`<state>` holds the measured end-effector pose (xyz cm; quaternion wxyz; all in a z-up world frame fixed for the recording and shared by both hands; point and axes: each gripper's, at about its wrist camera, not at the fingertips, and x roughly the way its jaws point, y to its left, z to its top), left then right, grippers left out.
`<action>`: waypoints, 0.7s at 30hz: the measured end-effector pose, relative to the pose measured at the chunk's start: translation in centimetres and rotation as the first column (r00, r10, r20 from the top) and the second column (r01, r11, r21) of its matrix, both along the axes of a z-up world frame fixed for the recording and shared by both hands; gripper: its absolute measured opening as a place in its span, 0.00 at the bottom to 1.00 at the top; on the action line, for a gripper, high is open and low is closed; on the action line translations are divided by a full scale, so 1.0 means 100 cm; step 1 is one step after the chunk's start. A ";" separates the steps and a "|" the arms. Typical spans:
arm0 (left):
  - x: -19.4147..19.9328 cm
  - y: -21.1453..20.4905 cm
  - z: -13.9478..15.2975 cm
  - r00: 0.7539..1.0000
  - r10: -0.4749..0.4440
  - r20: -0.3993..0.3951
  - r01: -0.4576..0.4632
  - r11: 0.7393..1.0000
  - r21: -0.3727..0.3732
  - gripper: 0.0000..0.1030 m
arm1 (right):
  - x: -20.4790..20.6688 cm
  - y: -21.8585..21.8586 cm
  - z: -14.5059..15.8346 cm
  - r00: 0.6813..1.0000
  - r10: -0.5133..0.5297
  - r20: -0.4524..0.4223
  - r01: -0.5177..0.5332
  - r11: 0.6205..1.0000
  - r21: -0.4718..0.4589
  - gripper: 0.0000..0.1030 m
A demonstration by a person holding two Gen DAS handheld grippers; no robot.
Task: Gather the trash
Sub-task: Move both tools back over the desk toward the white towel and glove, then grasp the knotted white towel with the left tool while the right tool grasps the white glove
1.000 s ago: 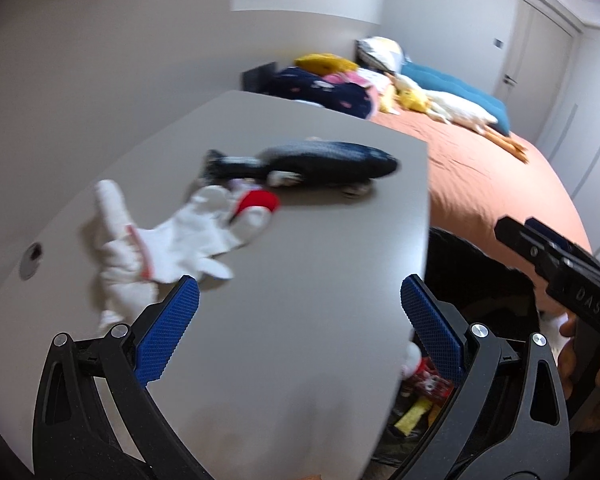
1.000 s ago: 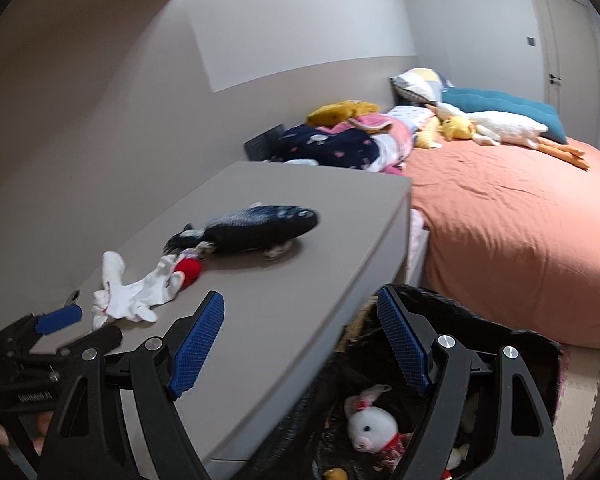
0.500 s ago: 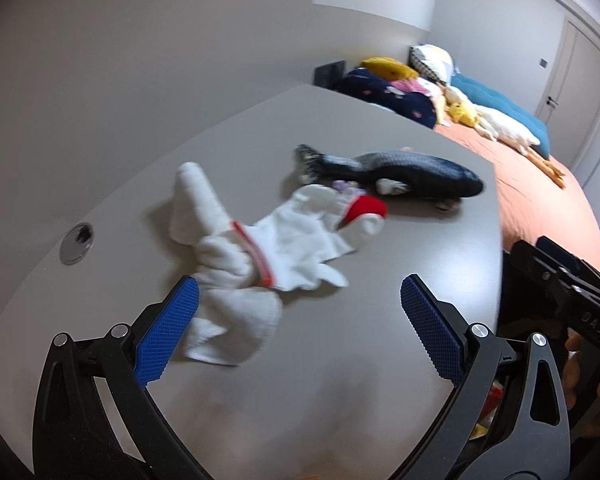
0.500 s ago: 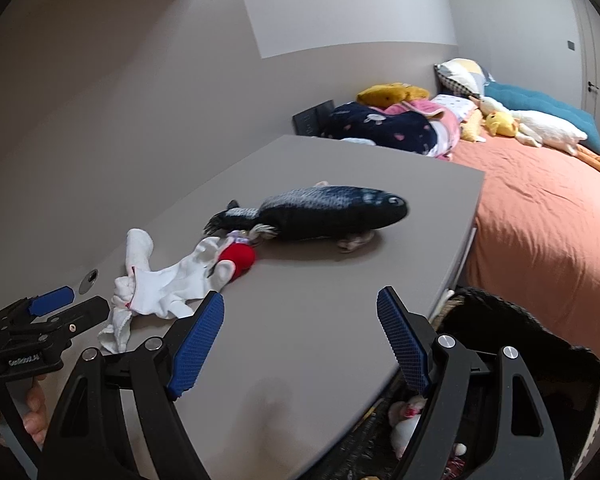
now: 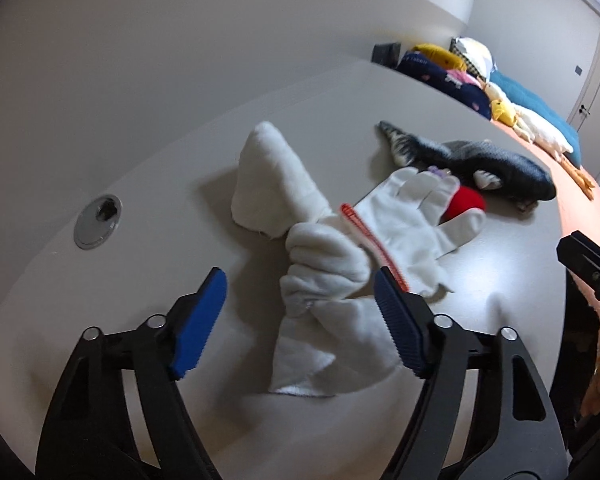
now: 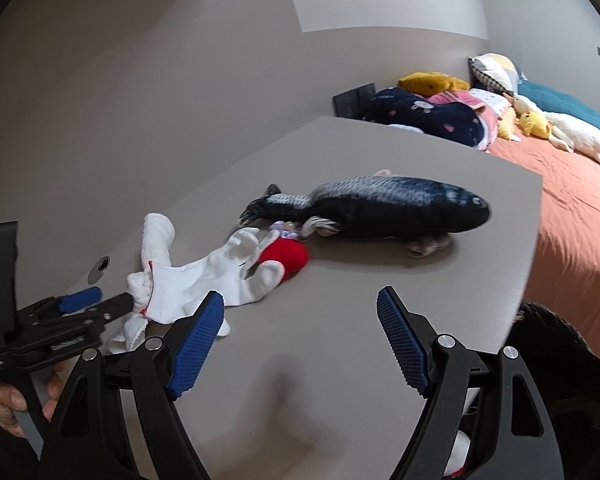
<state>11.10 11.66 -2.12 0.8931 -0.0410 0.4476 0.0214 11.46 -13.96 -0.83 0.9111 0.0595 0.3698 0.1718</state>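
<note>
White towel [image 5: 332, 312] between closing left gripper [image 5: 300, 320] pads, untouched; right gripper [image 6: 300, 340] open above bare desk [image 6: 340, 360] edge

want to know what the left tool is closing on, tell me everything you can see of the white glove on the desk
The white glove looks like knitted cotton with a red-stitched cuff. It lies flat and limp on the grey desk, fingers spread toward the plush fish. Its fingertips overlap a red ball; its cuff rests on a crumpled white towel.
</note>
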 end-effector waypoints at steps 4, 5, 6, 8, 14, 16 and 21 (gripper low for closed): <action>0.010 0.003 -0.009 1.000 -0.012 -0.021 0.012 0.999 -0.031 0.69 | 0.005 0.010 -0.004 1.000 0.018 -0.007 -0.018 1.000 -0.006 0.77; 0.012 0.002 -0.010 1.000 -0.017 -0.025 0.016 0.999 -0.041 0.69 | 0.006 0.012 -0.004 1.000 0.021 -0.009 -0.021 1.000 -0.008 0.77; 0.014 0.001 -0.011 0.999 -0.024 -0.030 0.023 0.999 -0.048 0.69 | 0.007 0.014 -0.005 1.000 0.022 -0.010 -0.022 1.000 -0.008 0.77; 0.019 -0.002 -0.016 0.998 -0.038 -0.043 0.035 0.997 -0.066 0.70 | 0.009 0.018 -0.007 0.999 0.029 -0.014 -0.029 1.000 -0.007 0.77; 0.026 -0.014 -0.030 0.995 -0.068 -0.075 0.064 0.996 -0.060 0.52 | 0.013 0.033 -0.010 0.998 0.055 -0.018 -0.055 0.998 -0.030 0.77; 0.026 -0.011 -0.029 0.997 -0.036 -0.065 0.033 0.999 -0.043 0.38 | 0.015 0.037 -0.012 0.998 0.063 -0.024 -0.064 0.997 -0.036 0.77; 0.022 0.009 -0.020 0.999 0.040 -0.036 -0.041 0.999 -0.031 0.33 | 0.023 0.053 -0.020 0.992 0.106 -0.062 -0.109 0.993 -0.048 0.77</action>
